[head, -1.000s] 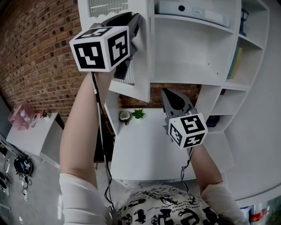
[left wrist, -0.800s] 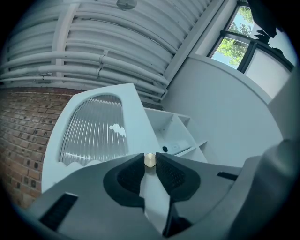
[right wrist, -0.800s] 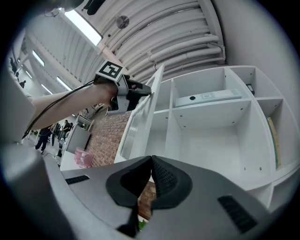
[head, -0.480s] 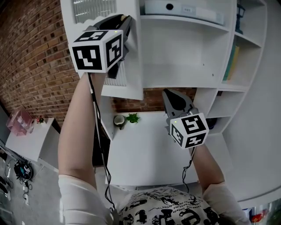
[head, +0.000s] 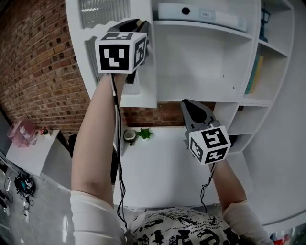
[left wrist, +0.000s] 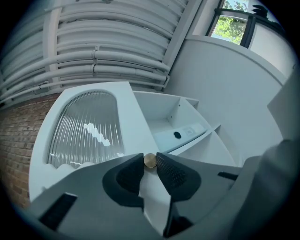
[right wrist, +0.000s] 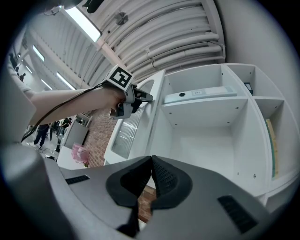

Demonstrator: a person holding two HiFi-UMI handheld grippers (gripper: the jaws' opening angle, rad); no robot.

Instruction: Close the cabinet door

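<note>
While raised high on a bare arm, pinches a small brass knob (left wrist: 149, 161) with the left gripper (head: 139, 23), one pad tip pressed against each side of it. Finds that knob on the free edge of the cabinet door (head: 146, 95), a white frame round a ribbed glass pane (left wrist: 84, 133). Shows the door ajar, angled out from the left side of the white cabinet (head: 205, 62) and not flush with its front, with the compartment beside it open to view. Holds the right gripper (head: 190, 104) lower and further right in the head view, well apart from the door, in front of the strip of brick under the cabinet. Has that gripper's jaws pressed together, with nothing between them. Carries a flat white box (head: 201, 12) with a dark round spot on the upper shelf of the open compartment. Includes, below both grippers, a white desk (head: 158, 162) with a small green plant (head: 145, 133) at its far left corner, close to the brick wall (head: 38, 72).
</note>
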